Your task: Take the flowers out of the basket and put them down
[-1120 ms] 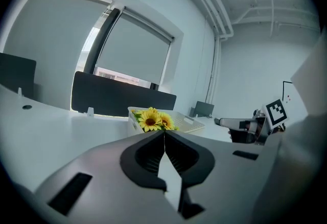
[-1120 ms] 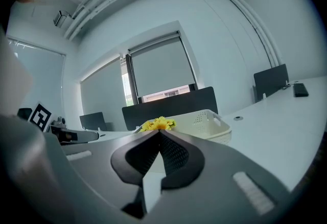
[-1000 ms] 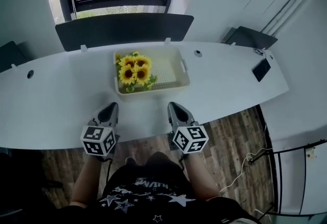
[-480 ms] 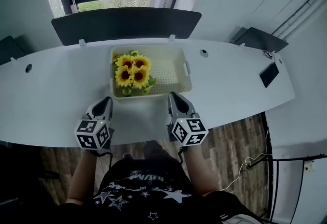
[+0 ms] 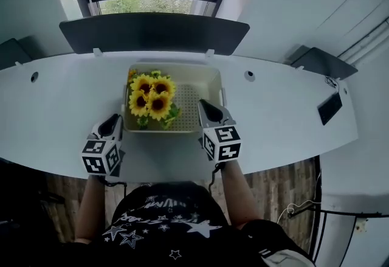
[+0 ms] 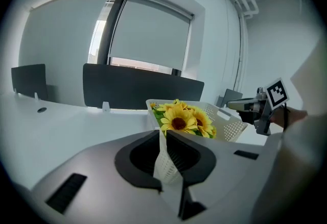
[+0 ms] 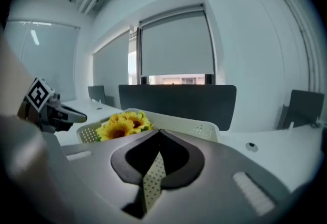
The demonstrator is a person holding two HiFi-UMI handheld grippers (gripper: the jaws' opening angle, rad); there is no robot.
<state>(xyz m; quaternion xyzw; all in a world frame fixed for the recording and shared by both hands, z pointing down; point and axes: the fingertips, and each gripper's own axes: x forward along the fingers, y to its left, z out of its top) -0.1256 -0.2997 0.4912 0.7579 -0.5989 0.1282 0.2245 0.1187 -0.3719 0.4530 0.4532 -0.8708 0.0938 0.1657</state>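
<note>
- Sunflowers (image 5: 152, 97) lie in the left half of the white basket (image 5: 193, 107) on the table (image 5: 55, 114).
- Left gripper (image 5: 114, 118), just beside the basket's front-left corner: jaws just cracking apart, seemingly around nothing.
- Right gripper (image 5: 204, 104), at the front-right corner: jaws closed, empty.

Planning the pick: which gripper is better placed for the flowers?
Likely the left gripper: the flowers sit in the basket's left half, nearer it, and its jaws have just been opening, empty.

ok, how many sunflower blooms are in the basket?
4 clearly showing, bunched at the left end of the basket: back-left bloom, back-right bloom, front-left bloom, front-right bloom. Smaller ones may be hidden underneath.
</note>
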